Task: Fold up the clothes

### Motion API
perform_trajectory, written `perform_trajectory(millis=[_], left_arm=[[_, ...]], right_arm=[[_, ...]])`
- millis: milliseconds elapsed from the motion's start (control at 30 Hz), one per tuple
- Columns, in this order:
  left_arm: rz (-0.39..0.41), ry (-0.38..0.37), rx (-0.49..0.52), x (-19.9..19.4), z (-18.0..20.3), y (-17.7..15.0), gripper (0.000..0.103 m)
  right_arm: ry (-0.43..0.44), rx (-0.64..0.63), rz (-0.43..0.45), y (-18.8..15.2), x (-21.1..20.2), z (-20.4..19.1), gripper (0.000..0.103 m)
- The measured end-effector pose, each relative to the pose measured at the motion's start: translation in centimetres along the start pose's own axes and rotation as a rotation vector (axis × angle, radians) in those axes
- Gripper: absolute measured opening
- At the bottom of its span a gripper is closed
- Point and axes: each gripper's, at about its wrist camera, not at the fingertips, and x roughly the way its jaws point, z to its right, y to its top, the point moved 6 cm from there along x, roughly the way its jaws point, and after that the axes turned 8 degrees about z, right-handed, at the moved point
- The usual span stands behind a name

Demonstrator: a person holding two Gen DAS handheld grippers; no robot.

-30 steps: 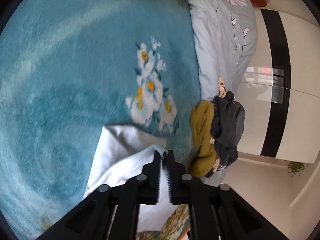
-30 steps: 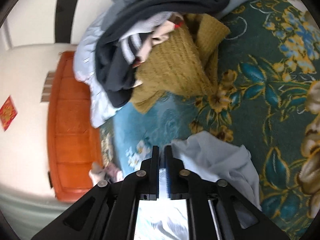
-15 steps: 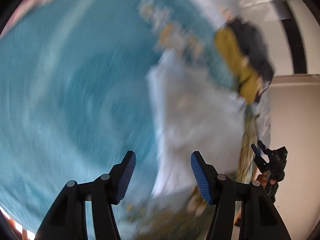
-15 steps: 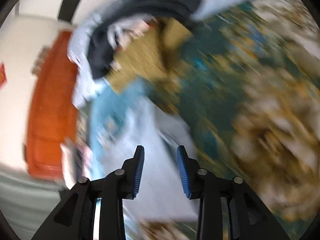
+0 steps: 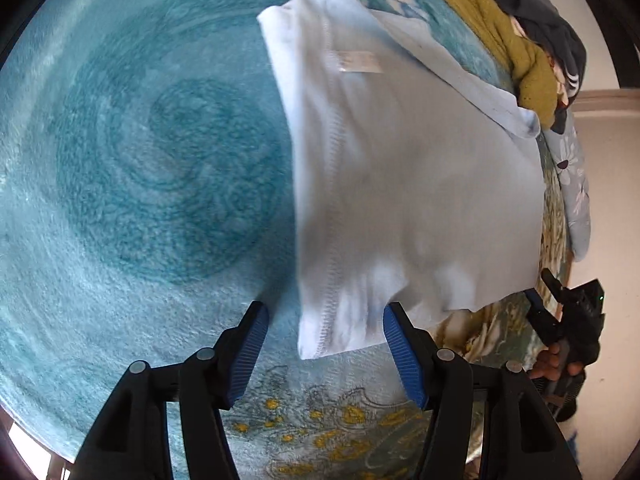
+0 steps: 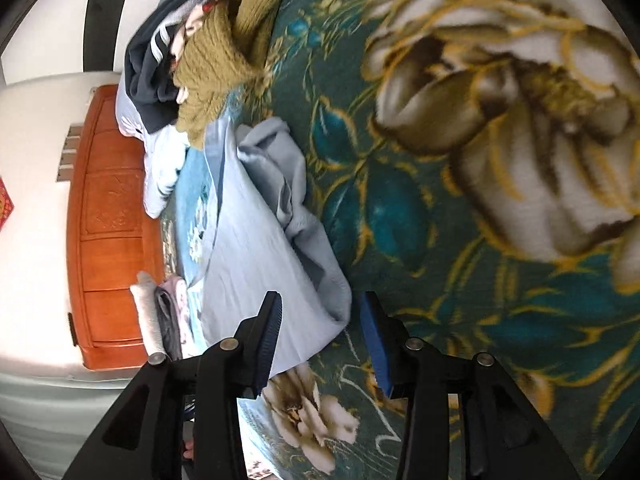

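Fingers (image 5: 250,344) wide apart on both grippers, 2 each, holding nothing, w/ 1 pale blue garment (image 5: 408,184) lying flat.

The left black two-finger gripper (image 5: 324,350) carried ribbed blue pads (image 5: 402,356) on angular black plastic arms, silver round screws dotting each joint. The right black gripper (image 6: 320,340) matched it: blue ribbed pads (image 6: 374,344), silver screws behind them.
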Motion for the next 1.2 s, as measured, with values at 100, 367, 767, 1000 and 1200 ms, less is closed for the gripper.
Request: perform_trajectory(millis=[100,367,767,1000,1200], left_arm=[[0.004,0.031,0.006,0.2,0.2,-0.3,0.05],[0.005,0.057,-0.016,-0.4,0.6,-1.2,0.005],[-0.115,0.068,0.011,-0.4,1.2,-4.8,0.008],[0.093,0.16,-0.151,-5.3,-1.5,-2.4,0.006],[0.156,-0.068,-0.08,-3.2,8.4,-2.9,0.006]], right_arm=[[-0.006,0.002,0.01,-0.3,0.3,-0.1,0.042],[-0.062,-0.041,0.059,0.0,-1.0,-1.9,0.004],[-0.126,0.006,0.073,-1.5,-3.5,2.0,0.004],[-0.146,-0.028,0.058,-1.4,-3.1,1.7,0.004],[-0.142,0.009,0.06,-1.6,-2.7,2.0,0.004]])
